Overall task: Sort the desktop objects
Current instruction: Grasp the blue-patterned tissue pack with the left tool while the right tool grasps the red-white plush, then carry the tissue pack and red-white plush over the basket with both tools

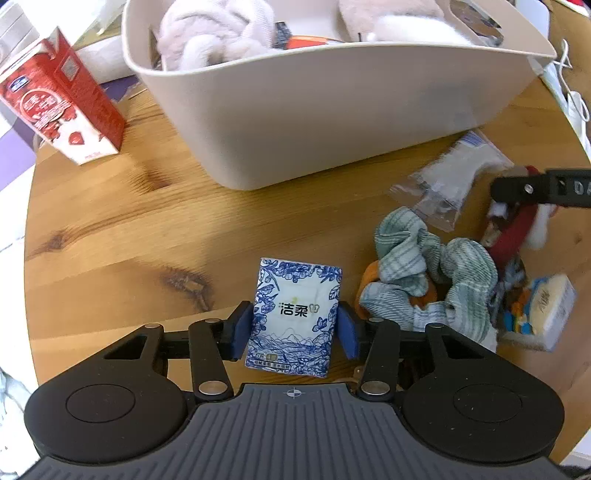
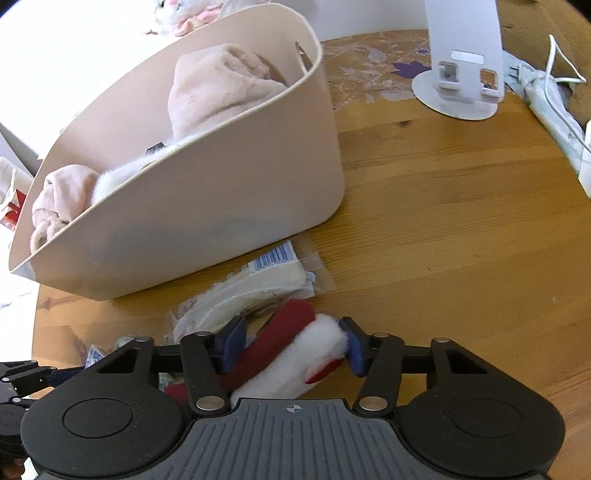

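Observation:
My left gripper (image 1: 293,326) is shut on a blue-and-white tissue pack (image 1: 295,314), held just above the wooden table in front of the beige bin (image 1: 314,122). My right gripper (image 2: 291,343) is shut on a red-and-white plush item (image 2: 295,347), close to the table beside the bin (image 2: 207,221). In the left wrist view that plush (image 1: 517,225) and a right finger (image 1: 535,188) show at the right edge. The bin holds pink plush things (image 1: 218,33).
A red milk carton (image 1: 62,99) stands left of the bin. A green checked cloth (image 1: 424,273), a clear packet (image 1: 450,173) and a small box (image 1: 546,310) lie to the right. A white stand (image 2: 458,74) and cables (image 2: 554,96) are at the far right.

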Motion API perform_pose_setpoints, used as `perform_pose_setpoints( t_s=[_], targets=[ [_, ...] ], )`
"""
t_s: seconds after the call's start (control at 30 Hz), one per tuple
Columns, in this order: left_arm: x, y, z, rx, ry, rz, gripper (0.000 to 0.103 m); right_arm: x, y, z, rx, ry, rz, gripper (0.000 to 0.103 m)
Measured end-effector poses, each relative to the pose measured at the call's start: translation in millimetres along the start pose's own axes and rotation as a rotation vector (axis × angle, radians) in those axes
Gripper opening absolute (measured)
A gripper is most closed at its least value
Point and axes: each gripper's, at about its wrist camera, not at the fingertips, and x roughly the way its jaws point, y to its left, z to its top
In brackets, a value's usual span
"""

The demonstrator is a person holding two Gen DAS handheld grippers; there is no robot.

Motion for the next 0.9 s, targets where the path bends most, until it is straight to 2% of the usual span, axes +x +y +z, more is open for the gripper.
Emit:
perform_pose_setpoints(
  t_s=[0.23, 0.4, 0.53, 0.7, 0.83, 0.9],
  targets=[
    [-6, 12, -7, 0.012, -0.007, 0.036, 0.048, -14, -11, -7, 0.011, -0.017, 0.018, 0.042],
    [-13, 21, -11, 0.012, -0.012, 0.036, 0.048, -29, -11, -14, 0.0, -0.046, 0.031, 0.039],
    [-18, 12, -28, 0.041, -0.029, 0.037, 0.048, -35, -13, -16, -0.012, -0.071, 0.044, 0.037],
    [-22, 10, -32, 0.019, -0.048, 0.04, 0.048, -53, -8, -21, -0.064, -0.112, 0.058, 0.037],
    [-47, 5, -35, 0.026, -0.099, 0.039, 0.048, -66, -10, -25, -0.055, -0.13, 0.075, 0.037],
    [-44, 12, -30, 0.033, -0.12, 0.039, 0.048, -72, -12, -26, -0.042, -0.139, 0.084, 0.036]
  ],
)
